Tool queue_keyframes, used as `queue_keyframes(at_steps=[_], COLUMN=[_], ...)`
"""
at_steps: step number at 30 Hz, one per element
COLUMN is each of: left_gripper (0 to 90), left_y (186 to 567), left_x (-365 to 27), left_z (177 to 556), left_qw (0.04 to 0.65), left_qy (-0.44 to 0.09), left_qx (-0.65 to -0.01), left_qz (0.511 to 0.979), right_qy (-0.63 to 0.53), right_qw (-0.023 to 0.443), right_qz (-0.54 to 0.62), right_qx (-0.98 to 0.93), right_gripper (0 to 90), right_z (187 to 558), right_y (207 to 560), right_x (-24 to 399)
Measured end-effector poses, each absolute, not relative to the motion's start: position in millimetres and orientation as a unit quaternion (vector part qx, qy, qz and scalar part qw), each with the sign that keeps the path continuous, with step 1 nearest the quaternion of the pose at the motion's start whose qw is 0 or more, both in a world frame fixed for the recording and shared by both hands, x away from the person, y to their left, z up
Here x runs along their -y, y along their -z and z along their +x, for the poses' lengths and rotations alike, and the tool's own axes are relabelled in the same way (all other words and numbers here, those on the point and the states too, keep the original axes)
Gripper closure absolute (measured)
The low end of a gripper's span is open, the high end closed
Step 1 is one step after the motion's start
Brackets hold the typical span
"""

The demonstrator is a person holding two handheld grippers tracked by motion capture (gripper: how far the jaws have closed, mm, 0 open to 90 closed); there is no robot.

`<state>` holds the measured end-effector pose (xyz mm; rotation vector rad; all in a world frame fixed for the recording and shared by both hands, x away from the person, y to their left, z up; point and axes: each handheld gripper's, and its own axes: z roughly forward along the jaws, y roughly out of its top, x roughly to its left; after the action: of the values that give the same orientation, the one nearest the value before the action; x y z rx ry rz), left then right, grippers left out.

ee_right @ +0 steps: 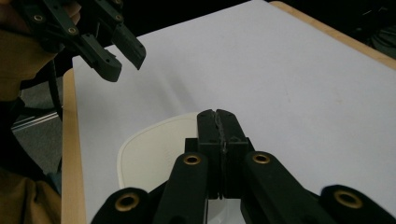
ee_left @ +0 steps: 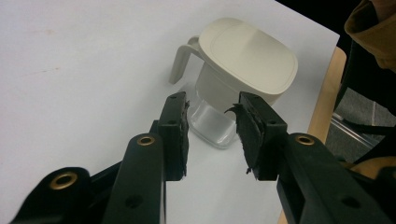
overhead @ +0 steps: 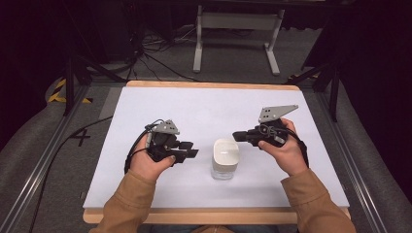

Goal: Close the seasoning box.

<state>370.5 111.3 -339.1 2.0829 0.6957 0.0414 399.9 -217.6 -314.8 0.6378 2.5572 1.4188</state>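
Left gripper [overhead: 190, 148] hovers just left of the jug [overhead: 225, 158], apart.

Matt cream plastic jug lid [ee_left: 247, 53]

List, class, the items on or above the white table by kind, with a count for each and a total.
Jug with cream lid: 1
Left gripper, jaws open: 1
Right gripper, jaws shut: 1
Total: 3
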Motion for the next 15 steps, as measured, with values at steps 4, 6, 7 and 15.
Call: queue_keyframes(at_steps=[4,6,7,15], left_gripper=[63.4,63.3,63.2,62.2], left_y=[339.1,338.7,338.8,340.7], left_x=[-117.5,-120.6,-123.0,-140.0], left_z=[372.6,373.6,374.4,379.2], left_qw=[0.457,0.459,0.461,0.462], left_qy=[-0.025,-0.027,-0.029,-0.045], left_qx=[-0.295,-0.302,-0.305,-0.333], left_qz=[0.839,0.835,0.833,0.821], right_qy=[-0.485,-0.49,-0.49,-0.486], right_qw=[0.094,0.106,0.111,0.145], right_qz=[0.228,0.246,0.251,0.332], right_qx=[-0.839,-0.83,-0.828,-0.795], right_gripper=[90.0,89.7,89.5,70.8], right_z=[400.1,400.4,400.7,405.6], right_y=[310.9,308.5,307.9,311.3], right_x=[226.4,235.2,238.4,279.6])
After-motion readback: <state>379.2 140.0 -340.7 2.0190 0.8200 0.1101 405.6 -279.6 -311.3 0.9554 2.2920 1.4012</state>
